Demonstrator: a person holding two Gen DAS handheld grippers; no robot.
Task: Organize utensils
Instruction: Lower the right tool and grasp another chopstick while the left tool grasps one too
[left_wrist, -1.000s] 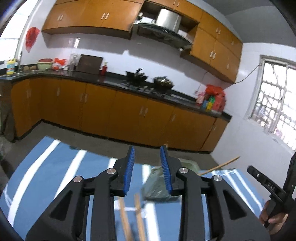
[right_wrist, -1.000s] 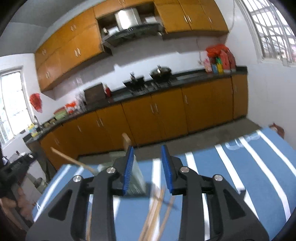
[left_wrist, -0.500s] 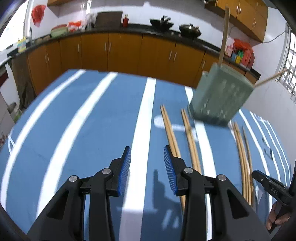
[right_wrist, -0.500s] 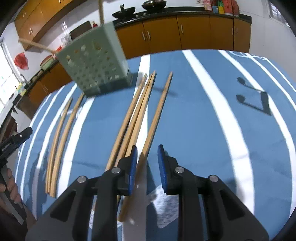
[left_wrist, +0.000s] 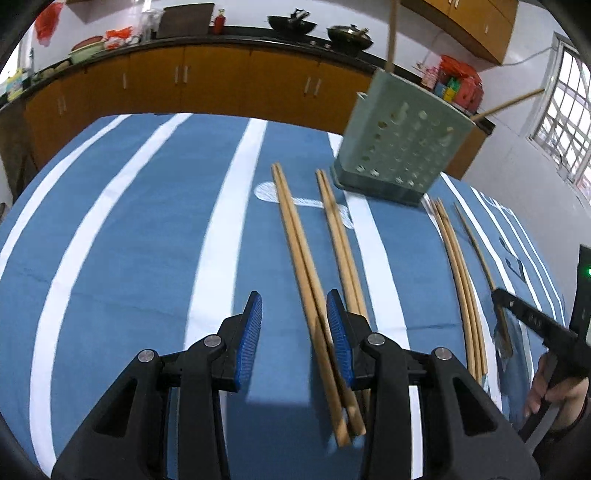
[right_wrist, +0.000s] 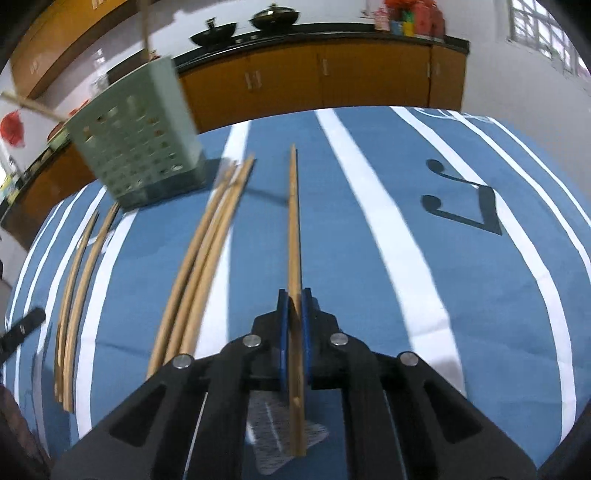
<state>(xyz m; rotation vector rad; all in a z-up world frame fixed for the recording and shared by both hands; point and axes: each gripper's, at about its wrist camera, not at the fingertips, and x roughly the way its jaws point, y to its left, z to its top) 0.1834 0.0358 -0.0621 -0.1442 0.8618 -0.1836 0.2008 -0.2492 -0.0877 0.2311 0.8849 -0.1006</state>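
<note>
Between the blue pads of the right gripper (right_wrist: 292, 325) a single wooden chopstick (right_wrist: 293, 236) is clamped near its thick end, its length running straight ahead along the fingers toward the far edge of the table. The grip at one end, not the middle, seems chosen so that the free tip can later be steered down into the perforated green utensil holder (right_wrist: 138, 142), which stands upright near the far edge of the striped blue tablecloth (right_wrist: 461, 288) and already has two sticks leaning out of it.

Just beside the held chopstick a bundle of three chopsticks (right_wrist: 201, 258) is left lying flat, pointed roughly at the holder's base. Further toward the left edge two more pairs are laid out. The nearer of these, the left pair of chopsticks (left_wrist: 306, 273), runs between the pads of the left gripper (left_wrist: 294, 334), close against the right pad. These jaws are parted and nothing is pressed, so this pair is judged to be lined up for a grasp that is not yet made. The second pair (left_wrist: 338, 236) lies just beyond the right pad.

A hand (left_wrist: 557, 397) is seen at the right side of the left wrist view, wrapped round the other tool's handle.
</note>
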